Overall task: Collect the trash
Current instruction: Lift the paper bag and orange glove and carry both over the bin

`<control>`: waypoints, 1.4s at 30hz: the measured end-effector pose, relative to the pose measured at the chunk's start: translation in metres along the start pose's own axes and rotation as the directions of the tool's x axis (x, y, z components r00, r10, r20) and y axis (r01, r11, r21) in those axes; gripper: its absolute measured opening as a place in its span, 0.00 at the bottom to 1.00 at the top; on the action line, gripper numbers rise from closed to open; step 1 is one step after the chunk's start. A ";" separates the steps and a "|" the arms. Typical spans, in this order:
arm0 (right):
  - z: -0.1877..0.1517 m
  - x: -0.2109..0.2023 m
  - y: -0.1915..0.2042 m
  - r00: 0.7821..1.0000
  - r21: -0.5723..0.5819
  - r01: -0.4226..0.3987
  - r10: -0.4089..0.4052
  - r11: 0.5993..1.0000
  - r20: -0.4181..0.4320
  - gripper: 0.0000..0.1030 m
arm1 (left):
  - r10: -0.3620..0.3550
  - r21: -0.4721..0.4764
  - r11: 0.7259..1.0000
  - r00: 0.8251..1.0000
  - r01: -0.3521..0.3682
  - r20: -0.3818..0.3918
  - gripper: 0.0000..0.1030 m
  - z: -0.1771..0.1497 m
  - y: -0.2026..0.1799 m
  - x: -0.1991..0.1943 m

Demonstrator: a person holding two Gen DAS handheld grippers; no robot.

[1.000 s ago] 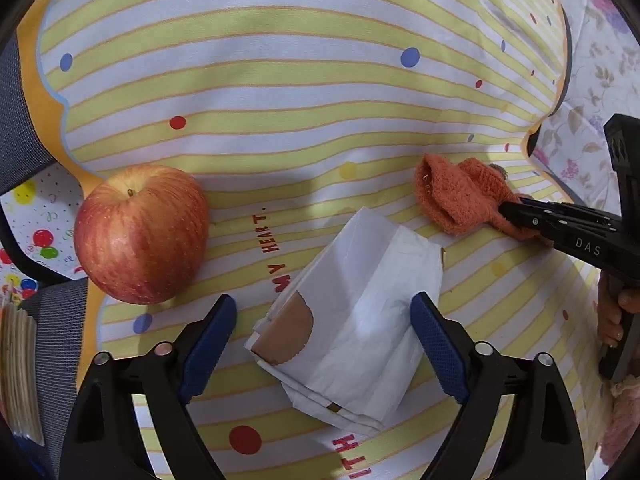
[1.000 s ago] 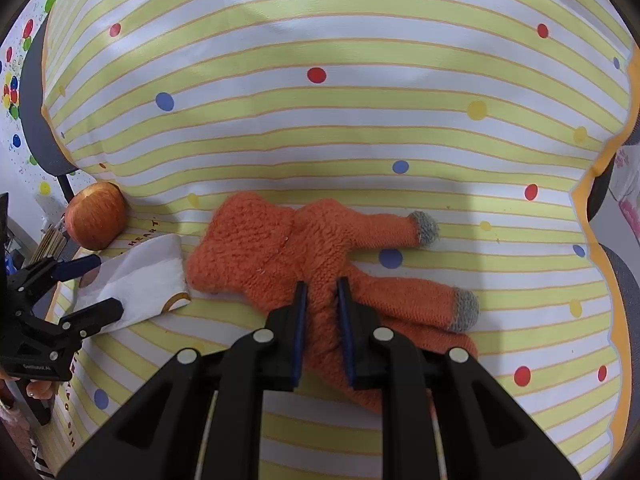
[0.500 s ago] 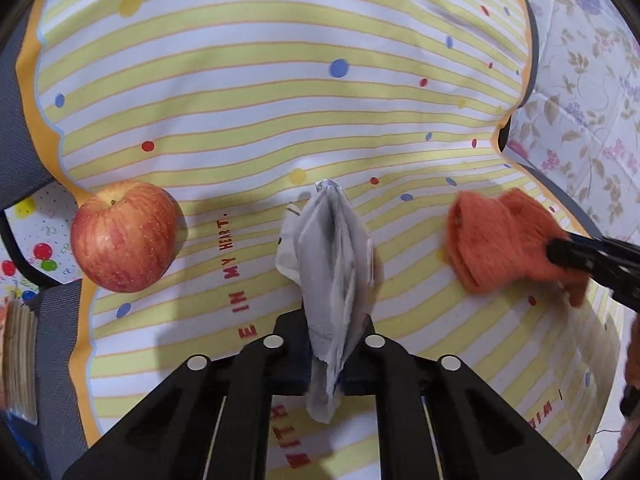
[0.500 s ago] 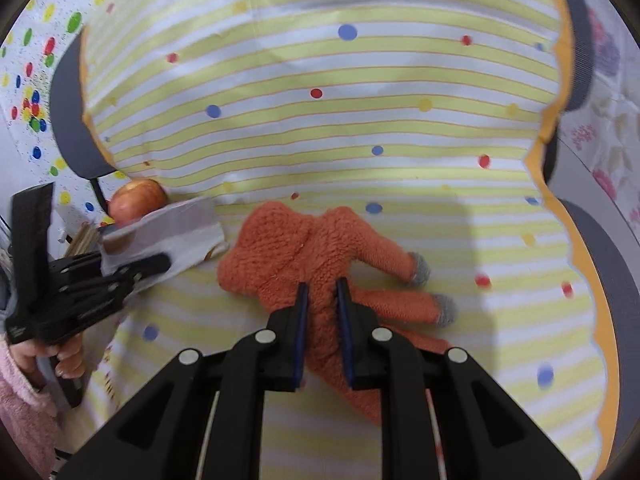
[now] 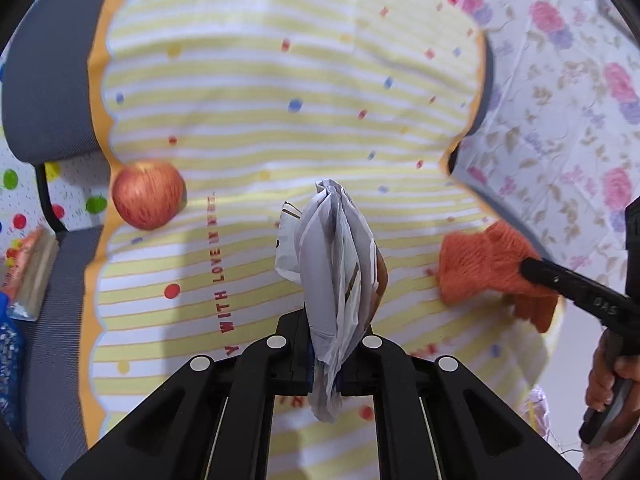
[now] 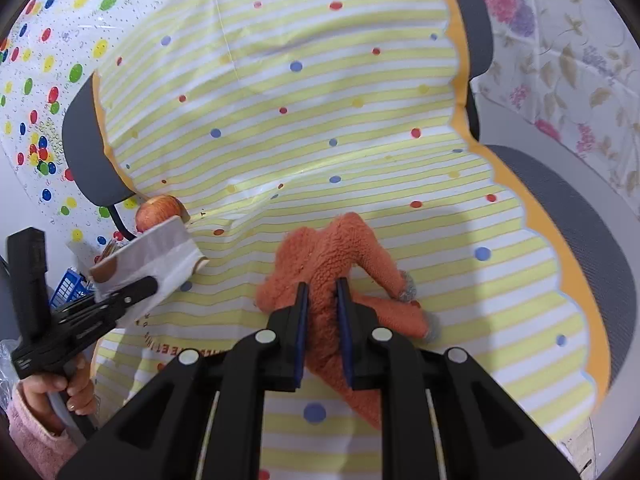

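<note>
While the left gripper (image 5: 326, 354) pinches the wrapper (image 5: 336, 264) above the counter's (image 6: 280, 92) near edge, the right gripper (image 6: 323, 334) clamps the glove (image 6: 328, 264) beside it; neither is binned yet, and the apple (image 5: 148, 194) remains.

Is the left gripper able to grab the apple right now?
Probably not yet. The left gripper is shut on the paper bag, so its jaws are full. The apple sits uncovered on the cloth, off to the left.

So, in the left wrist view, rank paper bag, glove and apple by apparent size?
1. Paper bag, though nearest the camera, which inflates it.
2. Glove, partly hidden.
3. Apple, close to the glove; unsure.
</note>
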State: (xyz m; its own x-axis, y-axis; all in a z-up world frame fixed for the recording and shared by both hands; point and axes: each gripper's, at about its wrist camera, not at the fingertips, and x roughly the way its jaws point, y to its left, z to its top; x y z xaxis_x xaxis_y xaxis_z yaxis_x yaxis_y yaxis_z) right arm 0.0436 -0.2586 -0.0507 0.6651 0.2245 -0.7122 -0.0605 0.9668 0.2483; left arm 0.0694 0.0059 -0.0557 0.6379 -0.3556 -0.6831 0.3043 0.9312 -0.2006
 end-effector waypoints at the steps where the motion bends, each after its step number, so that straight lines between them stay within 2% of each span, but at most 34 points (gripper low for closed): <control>1: -0.001 -0.006 0.001 1.000 0.001 0.002 -0.002 1.000 0.013 0.14 | 0.010 0.004 1.000 1.000 -0.010 0.006 0.07 0.001 -0.002 -0.007; 6: -0.005 -0.045 0.003 0.996 0.002 0.024 -0.025 1.000 0.081 0.14 | 0.047 0.020 0.999 0.997 -0.048 0.057 0.07 0.007 -0.011 -0.046; 14: -0.023 -0.085 -0.001 0.991 0.008 0.042 -0.043 0.999 0.128 0.14 | 0.040 0.061 0.997 0.992 -0.048 0.124 0.07 0.004 -0.029 -0.083; 19: -0.044 -0.099 -0.007 0.990 0.017 0.065 -0.066 0.998 0.124 0.14 | 0.001 0.107 0.994 0.995 -0.012 0.098 0.07 -0.019 -0.056 -0.077; 22: -0.059 -0.106 -0.014 0.990 0.027 0.083 -0.085 0.996 0.109 0.14 | -0.047 0.124 0.992 0.996 0.037 0.077 0.07 -0.035 -0.075 -0.070; 25: -0.076 -0.114 -0.021 0.989 0.043 0.108 -0.111 0.993 0.096 0.14 | -0.098 0.153 0.984 0.992 0.086 0.074 0.07 -0.053 -0.097 -0.066; 28: -0.092 -0.125 -0.026 0.985 0.054 0.137 -0.141 0.989 0.097 0.14 | -0.121 0.194 0.975 0.989 0.103 0.081 0.07 -0.068 -0.118 -0.064; 30: -0.104 -0.134 -0.030 0.981 0.059 0.161 -0.167 0.985 0.095 0.14 | -0.140 0.228 0.966 0.987 0.118 0.081 0.07 -0.079 -0.135 -0.062; 34: -0.124 -0.153 -0.041 0.972 0.086 0.209 -0.217 0.974 0.090 0.14 | -0.211 0.296 0.936 0.977 0.191 0.036 0.08 -0.097 -0.172 -0.057; 42: -0.176 -0.194 -0.080 0.939 0.186 0.323 -0.338 0.928 0.057 0.14 | -0.362 0.376 0.856 0.931 0.355 -0.055 0.08 -0.135 -0.244 -0.041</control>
State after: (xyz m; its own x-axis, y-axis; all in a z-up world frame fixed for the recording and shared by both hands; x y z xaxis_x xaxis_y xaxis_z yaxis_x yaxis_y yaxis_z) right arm -0.2113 -0.3585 -0.0478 0.6875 -0.1228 -0.7158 0.2966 0.9471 0.1224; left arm -0.1260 -0.1958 -0.0735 0.4443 -0.6636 -0.6018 0.7528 0.6408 -0.1507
